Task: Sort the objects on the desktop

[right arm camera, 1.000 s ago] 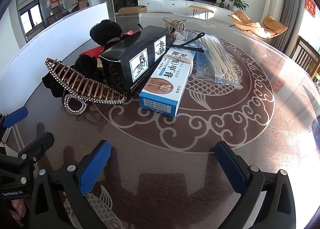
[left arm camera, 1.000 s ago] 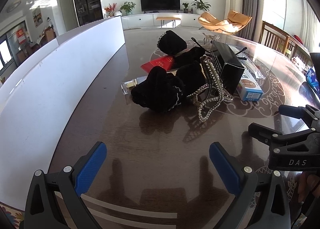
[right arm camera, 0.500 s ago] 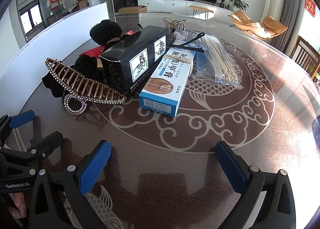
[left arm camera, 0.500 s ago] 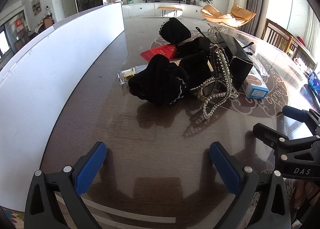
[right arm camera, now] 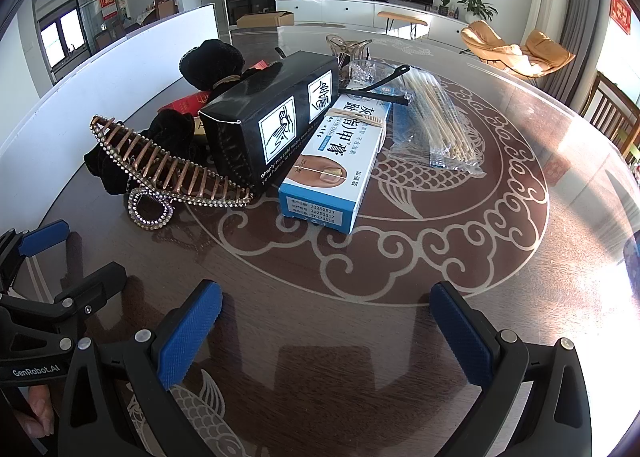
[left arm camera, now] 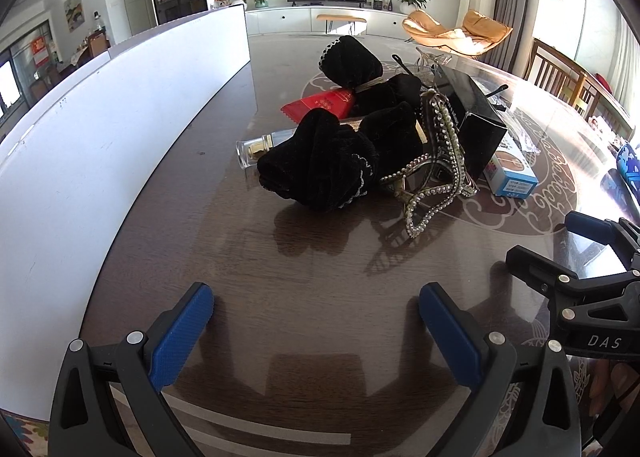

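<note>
Left wrist view: your left gripper (left arm camera: 316, 313) is spread wide and holds nothing, above bare table (left arm camera: 248, 257). Ahead lies the pile: a black velvet pouch (left arm camera: 320, 169) nearest, with a glass bottle (left arm camera: 260, 147) half hidden behind it. A red packet (left arm camera: 320, 103) and a second pouch (left arm camera: 352, 63) sit farther back. A rhinestone clip (left arm camera: 436, 173) leans on a black box (left arm camera: 476, 125) just right of the pouch. A white board (left arm camera: 100, 129) walls off your left side. Your right gripper (left arm camera: 580, 253) enters at right.

Right wrist view: your right gripper (right arm camera: 328, 321) is also wide and empty. A blue carton (right arm camera: 340, 161) lies touching the black box (right arm camera: 272, 113). The clip (right arm camera: 168, 173) rests at the left of the box. A bag of sticks (right arm camera: 436, 125) lies beside the carton on its right.
</note>
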A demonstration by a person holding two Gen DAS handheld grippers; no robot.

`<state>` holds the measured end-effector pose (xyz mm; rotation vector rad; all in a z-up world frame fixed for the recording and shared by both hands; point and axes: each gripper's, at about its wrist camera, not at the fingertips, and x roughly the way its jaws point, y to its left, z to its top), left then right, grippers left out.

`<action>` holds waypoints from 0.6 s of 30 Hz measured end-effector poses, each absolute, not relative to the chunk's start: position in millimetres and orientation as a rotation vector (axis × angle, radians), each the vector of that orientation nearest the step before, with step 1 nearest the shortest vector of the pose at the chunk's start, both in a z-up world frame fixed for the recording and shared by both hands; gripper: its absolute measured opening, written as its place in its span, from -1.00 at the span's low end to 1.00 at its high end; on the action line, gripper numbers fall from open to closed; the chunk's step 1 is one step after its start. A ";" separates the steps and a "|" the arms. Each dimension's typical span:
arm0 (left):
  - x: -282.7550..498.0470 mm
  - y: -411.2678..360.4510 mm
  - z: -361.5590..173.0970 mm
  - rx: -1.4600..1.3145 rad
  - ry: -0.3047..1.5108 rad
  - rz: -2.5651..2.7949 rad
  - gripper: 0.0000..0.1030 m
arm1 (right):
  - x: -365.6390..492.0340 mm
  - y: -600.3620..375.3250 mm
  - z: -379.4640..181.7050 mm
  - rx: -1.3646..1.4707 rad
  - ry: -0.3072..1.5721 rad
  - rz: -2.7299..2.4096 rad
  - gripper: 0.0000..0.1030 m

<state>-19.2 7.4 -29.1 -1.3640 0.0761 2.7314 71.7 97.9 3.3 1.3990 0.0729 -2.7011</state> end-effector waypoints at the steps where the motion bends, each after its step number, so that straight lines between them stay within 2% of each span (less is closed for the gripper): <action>1: -19.2 7.4 -29.2 -1.364 0.076 2.731 1.00 | 72.2 97.6 3.5 1.399 0.073 -2.701 1.00; 18: -17.6 7.6 -27.7 -1.361 0.074 2.728 1.00 | 72.2 97.8 3.4 1.397 0.078 -2.703 1.00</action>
